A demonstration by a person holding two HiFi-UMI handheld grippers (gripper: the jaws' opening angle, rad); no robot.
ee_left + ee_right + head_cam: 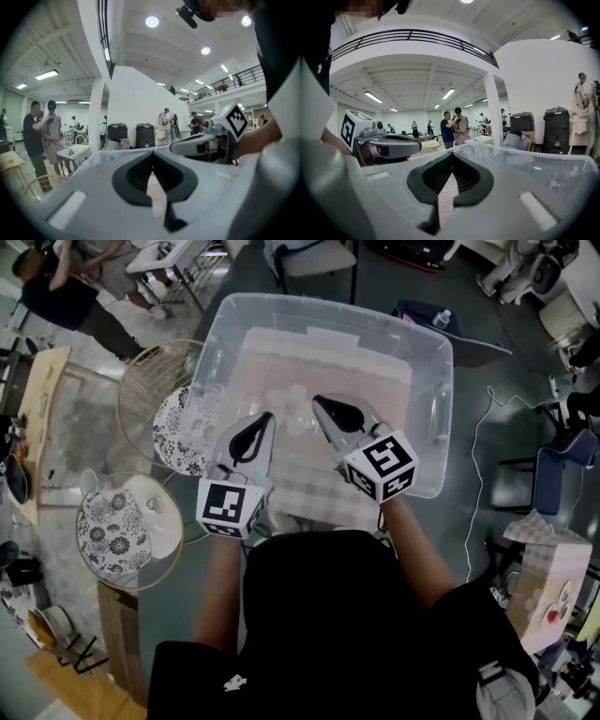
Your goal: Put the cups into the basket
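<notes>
Now left claw (265, 418) and right claw (319, 401) hung shut, empty, side by side; cups (292, 401) sat just beyond tips in tub (441, 381), basket (122, 399) off left claw's left. Likely lined up for grab.

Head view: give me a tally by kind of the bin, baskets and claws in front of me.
Clear bin: 1
Wire baskets: 2
Claws: 2, left claw and right claw, both shut and empty
Cups: in the bin, too faint to count
Total: 5, cups aside
</notes>
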